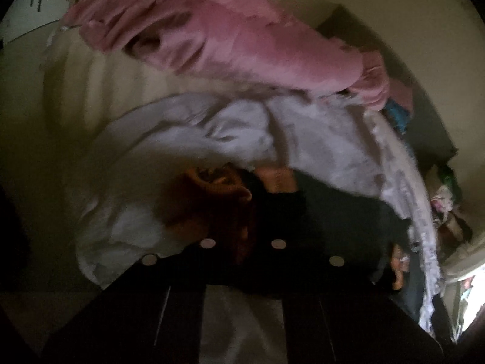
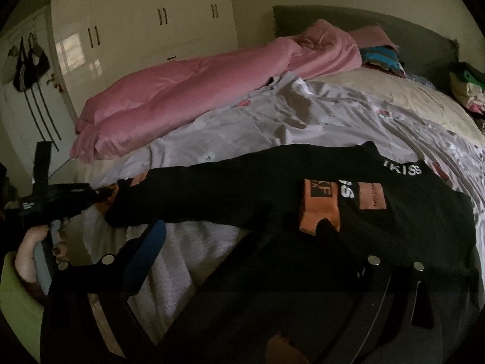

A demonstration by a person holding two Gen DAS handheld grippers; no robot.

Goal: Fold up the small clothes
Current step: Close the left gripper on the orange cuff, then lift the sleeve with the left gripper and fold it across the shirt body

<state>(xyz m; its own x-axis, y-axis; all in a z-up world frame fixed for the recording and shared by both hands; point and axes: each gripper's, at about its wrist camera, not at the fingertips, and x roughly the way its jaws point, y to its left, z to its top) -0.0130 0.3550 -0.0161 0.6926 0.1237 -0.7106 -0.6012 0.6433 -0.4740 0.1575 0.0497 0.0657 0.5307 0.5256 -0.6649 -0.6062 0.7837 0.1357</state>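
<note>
Two wrist cameras, both low over the bed [image 2: 394, 91].

The left wrist view is rolled sideways and looks very close across the grey sheet [image 1: 242, 127] toward the pink blanket [image 1: 227, 36]; it is blurred and dark. The right wrist view is level, a little further back at the near edge, and faces the headboard [image 2: 333, 21] and wardrobe [image 2: 136, 30]. Both views share the black shirt [image 2: 272, 194], the sheet and the blanket.
</note>
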